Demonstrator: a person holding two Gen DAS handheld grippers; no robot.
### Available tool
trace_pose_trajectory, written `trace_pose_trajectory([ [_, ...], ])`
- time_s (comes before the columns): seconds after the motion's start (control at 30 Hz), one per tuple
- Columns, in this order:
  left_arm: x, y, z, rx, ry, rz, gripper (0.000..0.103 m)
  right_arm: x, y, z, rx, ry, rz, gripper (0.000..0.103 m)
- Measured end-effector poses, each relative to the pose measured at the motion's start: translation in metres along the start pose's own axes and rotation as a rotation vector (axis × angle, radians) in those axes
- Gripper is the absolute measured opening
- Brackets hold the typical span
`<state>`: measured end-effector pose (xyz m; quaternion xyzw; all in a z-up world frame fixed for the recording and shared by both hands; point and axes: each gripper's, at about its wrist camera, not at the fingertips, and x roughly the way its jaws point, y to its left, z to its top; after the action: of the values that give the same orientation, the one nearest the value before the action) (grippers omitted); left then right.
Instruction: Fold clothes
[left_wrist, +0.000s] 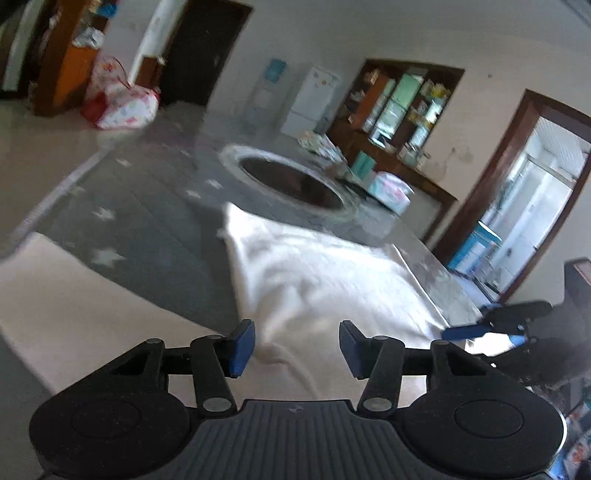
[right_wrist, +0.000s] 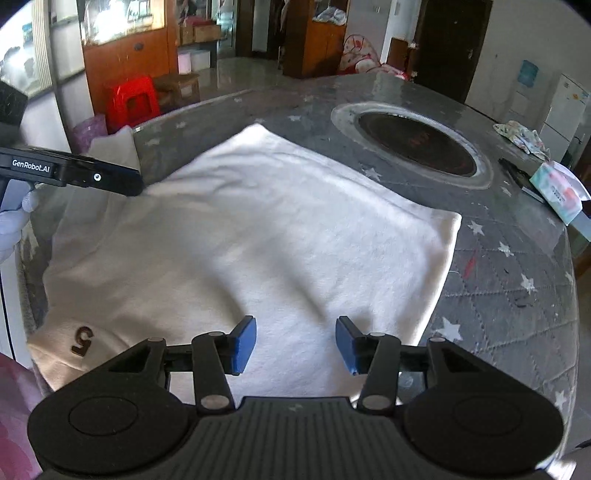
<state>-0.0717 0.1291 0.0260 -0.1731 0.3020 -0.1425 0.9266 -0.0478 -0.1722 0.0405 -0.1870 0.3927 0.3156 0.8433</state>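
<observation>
Each gripper (right_wrist: 295, 343) is black plastic with a ribbed top, two round discs, silver screws and blue pads (right_wrist: 245, 341). At nine o'clock, the left gripper (right_wrist: 122, 182) reads "GenRobot.AI", with a white glove (right_wrist: 13, 221) underneath.

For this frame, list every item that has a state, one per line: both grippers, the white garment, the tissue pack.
Left gripper: open, empty, above the garment.
Right gripper: open, empty, above the garment.
White garment: spread flat on the table, lightly wrinkled.
Tissue pack: lying near the table's edge.
</observation>
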Motion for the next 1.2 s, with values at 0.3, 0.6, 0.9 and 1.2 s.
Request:
trace_pose_trajectory([
  [0.3, -0.048, 0.063, 0.001, -0.167, -0.151, 0.421, 0.057, -0.007, 0.002, -0.013, 0.058, -0.04, -0.015, 0.053],
  [0.6, -0.047, 0.094, 0.003, -0.205, -0.155, 0.574, 0.055, -0.031, -0.01, -0.02, 0.125, -0.108, -0.079, 0.054],
  [0.9, -0.046, 0.097, 0.002, -0.177, -0.178, 0.615, 0.005, -0.054, -0.048, -0.05, 0.302, -0.139, -0.211, 0.054],
  [1.2, -0.072, 0.099, -0.003, -0.183, -0.214, 0.691, 0.004, -0.067, -0.087, -0.1, 0.497, -0.108, -0.348, 0.054],
])
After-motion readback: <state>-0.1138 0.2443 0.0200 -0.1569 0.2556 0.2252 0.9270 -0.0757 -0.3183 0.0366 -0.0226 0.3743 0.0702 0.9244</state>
